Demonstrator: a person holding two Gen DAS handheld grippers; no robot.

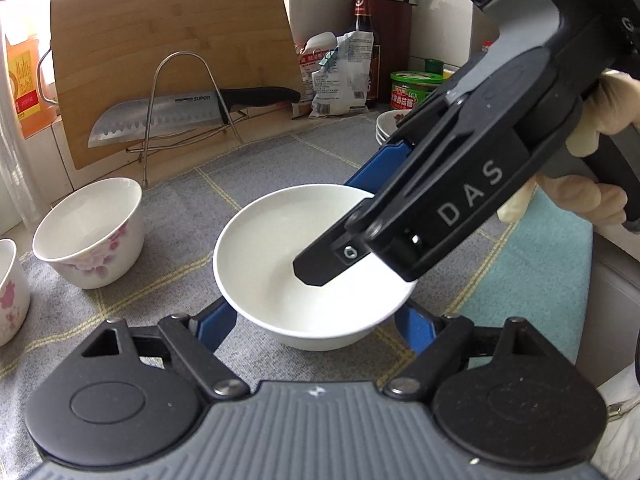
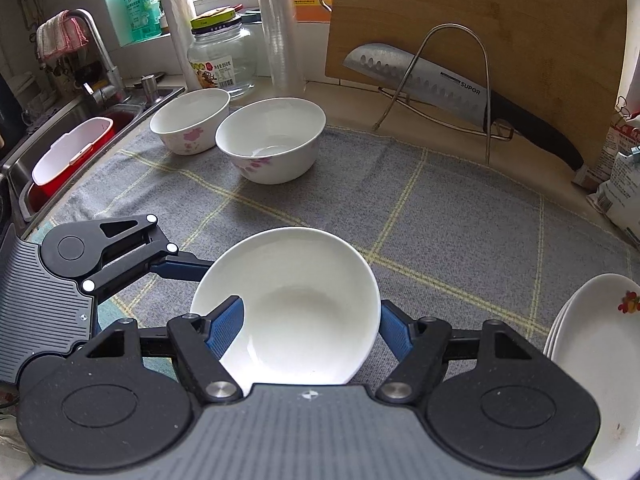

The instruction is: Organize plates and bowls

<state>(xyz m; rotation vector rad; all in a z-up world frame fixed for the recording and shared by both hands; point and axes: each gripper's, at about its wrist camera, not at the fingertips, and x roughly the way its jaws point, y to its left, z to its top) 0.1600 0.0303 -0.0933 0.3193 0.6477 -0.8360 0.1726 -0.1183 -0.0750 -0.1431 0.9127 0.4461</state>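
- Grey checked cloth (image 2: 440,216) covers the counter; every dish stands on it. A teal mat (image 1: 532,276) lies at its edge on the right in the left wrist view.
- Bamboo cutting board (image 1: 172,52) leans upright against the back wall behind a wire rack (image 1: 180,92); a knife (image 1: 160,116) marked SUPOR rests across the rack, blade to the left in the left wrist view.
- Sink (image 2: 76,120) at far left in the right wrist view, with a red and white tub (image 2: 68,152) in it and a tap (image 2: 96,44) above it.
- Plain white bowl (image 2: 304,304) sits near the middle of the cloth, tilted, between both tools.
- Right gripper (image 2: 308,332): closed as far as it goes here, clamped on the plain white bowl. One blue finger (image 2: 228,328) lies inside the rim, the other outside the wall.
- Left gripper (image 1: 320,320): jaws apart, one blue finger (image 1: 216,324) at each side of the bowl's near wall. Contact with the wall cannot be told.
- Gloved hand (image 1: 600,128) holds the right tool's grip, seen at right in the left wrist view.
- Two floral bowls (image 2: 272,140) stand upright, touching or nearly so, at the far left of the cloth, well apart from the plain bowl.
- Stack of plates (image 2: 596,344) with a red motif at the right edge of the cloth.
- Glass jar (image 2: 222,60), dark sauce bottle (image 1: 364,28) and food bags (image 1: 340,76) line the back wall.
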